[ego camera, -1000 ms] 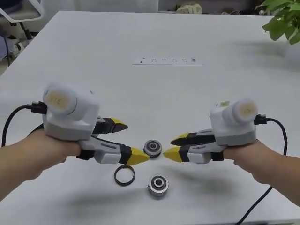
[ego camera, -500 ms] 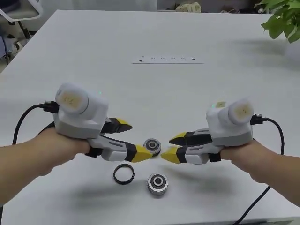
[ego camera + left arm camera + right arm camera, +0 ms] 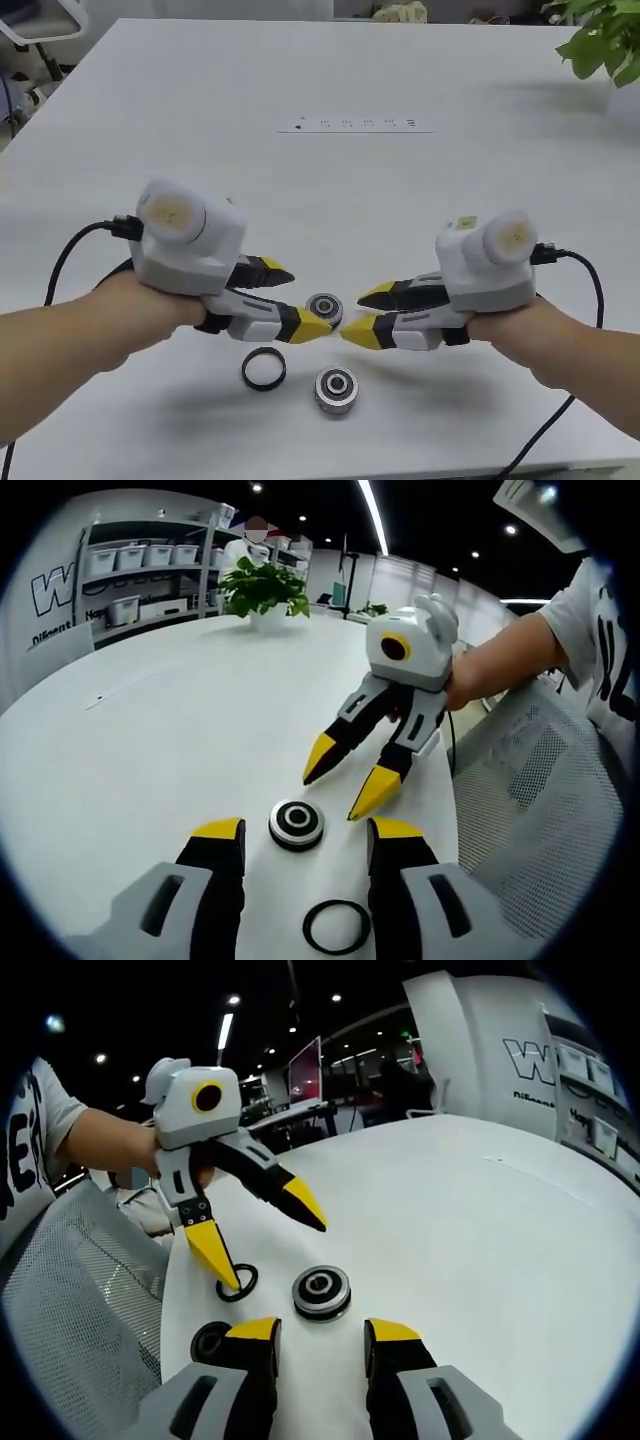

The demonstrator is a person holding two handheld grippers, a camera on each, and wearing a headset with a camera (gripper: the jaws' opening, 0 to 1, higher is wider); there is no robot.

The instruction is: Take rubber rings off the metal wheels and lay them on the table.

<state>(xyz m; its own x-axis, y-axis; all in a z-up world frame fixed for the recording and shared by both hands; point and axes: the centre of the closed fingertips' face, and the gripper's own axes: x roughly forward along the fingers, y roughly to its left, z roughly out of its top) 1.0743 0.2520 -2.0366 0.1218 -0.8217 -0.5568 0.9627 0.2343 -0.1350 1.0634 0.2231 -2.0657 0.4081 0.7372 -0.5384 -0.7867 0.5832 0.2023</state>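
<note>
Left tongs (image 3: 300, 298) and right tongs (image 3: 356, 313) both released, flanking wheel (image 3: 323, 309); uneven closing could skid it away.

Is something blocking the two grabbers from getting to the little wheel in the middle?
Nothing visible does. The wheel sits on bare table between the open left gripper and right gripper; the loose ring and second wheel lie aside, nearer the person.

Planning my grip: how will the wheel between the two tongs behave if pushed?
The wheel lies flat, so it likely won't roll. On the smooth table it may slide instead. Being metal, it is probably rigid and fairly heavy for its size.
</note>
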